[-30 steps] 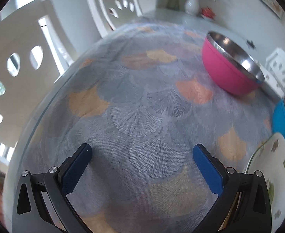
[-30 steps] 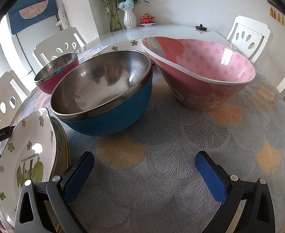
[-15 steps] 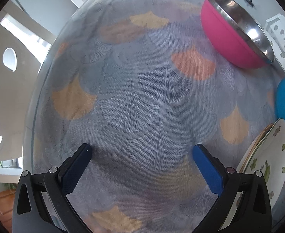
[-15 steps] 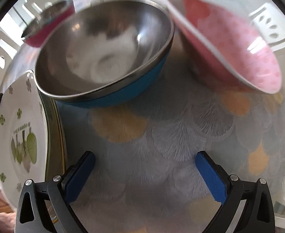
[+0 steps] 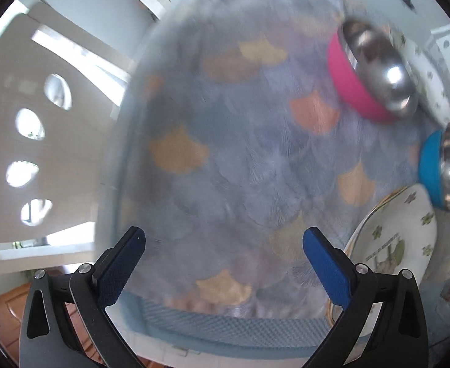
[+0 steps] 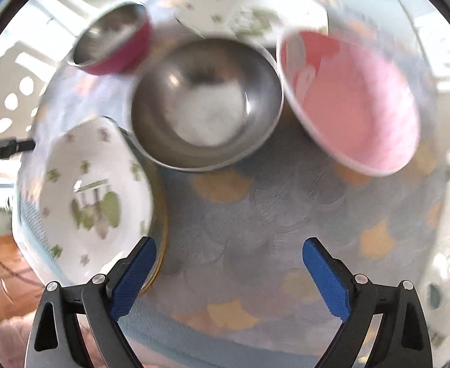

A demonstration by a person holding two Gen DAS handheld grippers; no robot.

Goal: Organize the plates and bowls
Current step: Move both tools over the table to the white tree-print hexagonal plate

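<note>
Steel-lined blue bowl [image 6: 206,104] sits mid-counter [image 6: 255,214] between pink bowl [image 6: 351,101] and floral plate [image 6: 93,190]. Both tongs, left [image 5: 223,265] and right [image 6: 229,271], gape wide, empty; right's have just been closing slightly. Survey step; next, descend on a rim.

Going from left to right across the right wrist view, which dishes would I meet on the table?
White clover-print plate → magenta steel bowl → large steel bowl → pink dotted bowl. I left out the second white plate at the back, since it spans above the two larger bowls.
</note>
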